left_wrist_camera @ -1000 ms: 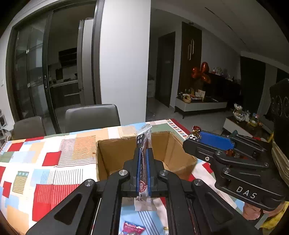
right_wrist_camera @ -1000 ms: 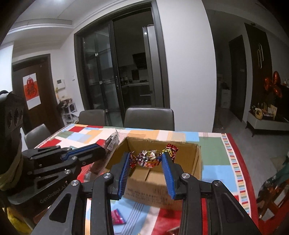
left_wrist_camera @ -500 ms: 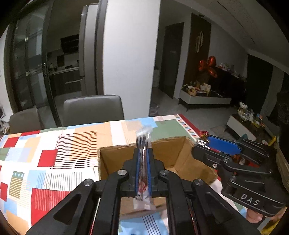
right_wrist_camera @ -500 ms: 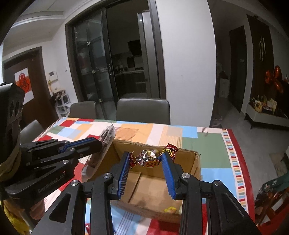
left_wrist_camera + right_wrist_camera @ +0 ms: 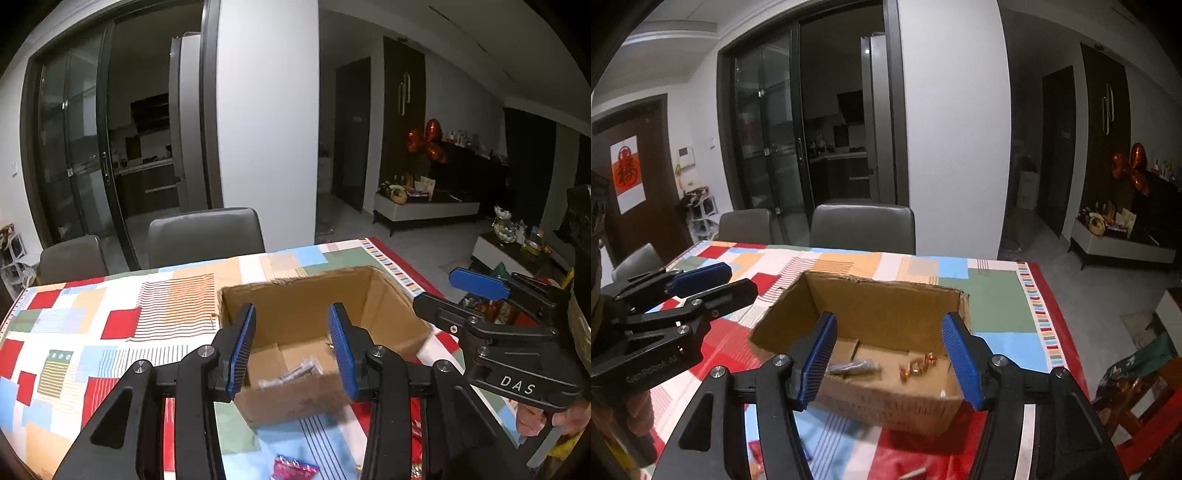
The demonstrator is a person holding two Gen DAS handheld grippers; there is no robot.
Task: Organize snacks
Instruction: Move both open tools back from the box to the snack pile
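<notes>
Both sets of tongs, left gripper [image 5: 291, 345] and right gripper [image 5: 888, 360], opening, nothing between the blue pads. Having just released: clear packet [image 5: 291, 371] and foil candy [image 5: 918, 367] now lying in the cardboard box [image 5: 886, 295] directly beneath. Two snacks stowed. Box rims close below; open tablecloth [image 5: 110, 332] beyond for withdrawing.

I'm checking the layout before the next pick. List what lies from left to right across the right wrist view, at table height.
left gripper with jaws opening and nothing between them → long clear snack packet on the floor of the cardboard box → gold-and-red candy beside it in the same box → red striped edge of the tablecloth.
</notes>
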